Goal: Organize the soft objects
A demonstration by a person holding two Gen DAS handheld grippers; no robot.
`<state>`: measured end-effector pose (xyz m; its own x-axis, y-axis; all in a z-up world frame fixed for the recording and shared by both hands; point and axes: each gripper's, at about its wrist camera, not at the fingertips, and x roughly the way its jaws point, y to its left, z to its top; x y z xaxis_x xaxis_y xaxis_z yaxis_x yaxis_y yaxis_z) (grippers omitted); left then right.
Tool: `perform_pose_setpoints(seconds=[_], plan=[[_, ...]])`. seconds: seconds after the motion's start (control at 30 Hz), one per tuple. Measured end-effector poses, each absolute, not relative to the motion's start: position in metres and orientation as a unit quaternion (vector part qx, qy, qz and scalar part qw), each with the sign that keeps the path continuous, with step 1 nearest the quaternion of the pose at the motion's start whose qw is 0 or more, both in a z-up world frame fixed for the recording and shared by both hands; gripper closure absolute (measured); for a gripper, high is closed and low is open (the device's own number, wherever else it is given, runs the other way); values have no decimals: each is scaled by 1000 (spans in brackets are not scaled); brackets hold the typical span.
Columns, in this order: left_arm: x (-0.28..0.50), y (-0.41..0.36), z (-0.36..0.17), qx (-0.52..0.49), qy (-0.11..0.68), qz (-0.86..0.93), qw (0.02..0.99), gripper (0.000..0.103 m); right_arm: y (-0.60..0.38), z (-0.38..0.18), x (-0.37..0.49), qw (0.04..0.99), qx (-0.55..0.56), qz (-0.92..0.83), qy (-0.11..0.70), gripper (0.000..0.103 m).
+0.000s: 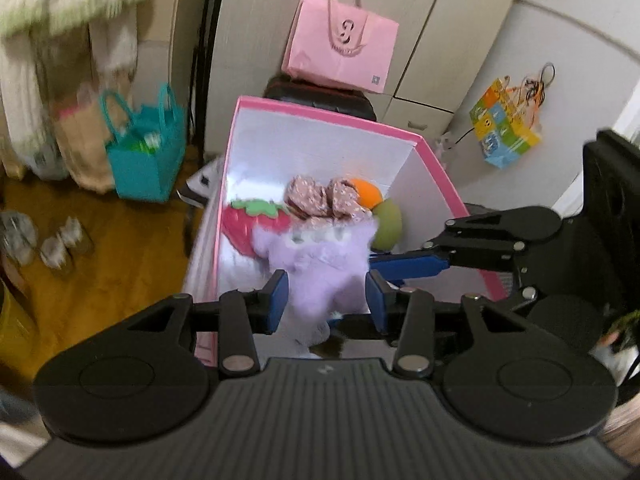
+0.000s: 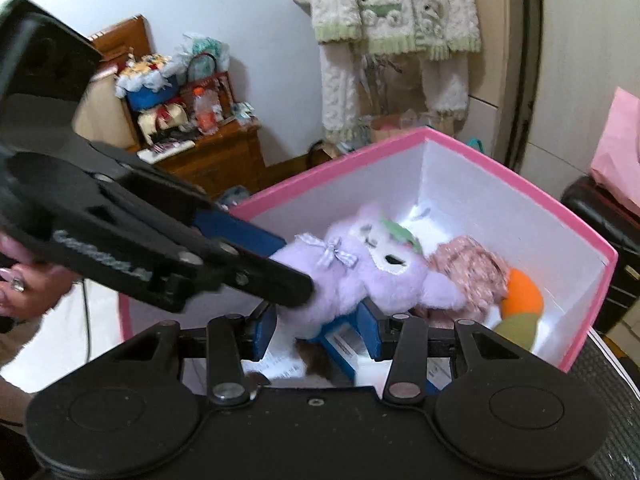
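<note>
A lilac plush toy hangs over the near rim of a pink-edged white box. My left gripper has its blue pads on either side of the plush, jaws wide, the fur between them. My right gripper also has the plush's lower part between its open pads. It reaches in from the right in the left wrist view. In the box lie a red strawberry plush, a floral pink cloth toy and an orange-and-green plush.
A pink paper bag sits on a black case behind the box. A teal bag stands on the yellow floor at left, with jars near it. A colourful gift bag hangs at right. A cluttered wooden cabinet and hanging knitwear stand behind.
</note>
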<state>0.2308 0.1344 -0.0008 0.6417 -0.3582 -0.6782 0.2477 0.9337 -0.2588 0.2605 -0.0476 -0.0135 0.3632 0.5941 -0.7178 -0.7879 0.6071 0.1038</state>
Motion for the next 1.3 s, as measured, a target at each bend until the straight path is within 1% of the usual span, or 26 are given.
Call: perform_pose_setpoints(seconds=[0.13,0.23,0.57,0.83,1.0,1.3], plan=[[217,130,3,-33,361,-161,918,61,-58,-19,254,825,-140,395,378,53],[205,129,8,-22,341,-159,926,60,-71,-16,243,833,-123,392,371,52],[162,120,28,4,294,-169,941,56,-108,13,203,874,-67,365,315,46],[129,109,48,10,267,-178,947,50,-128,35,169,896,-61,338,281,43],[109,101,54,13,257,-180,949,50,-140,46,146,908,-57,322,261,41],[71,86,58,23,248,-190,950,48,-169,58,100,931,-52,284,225,40]])
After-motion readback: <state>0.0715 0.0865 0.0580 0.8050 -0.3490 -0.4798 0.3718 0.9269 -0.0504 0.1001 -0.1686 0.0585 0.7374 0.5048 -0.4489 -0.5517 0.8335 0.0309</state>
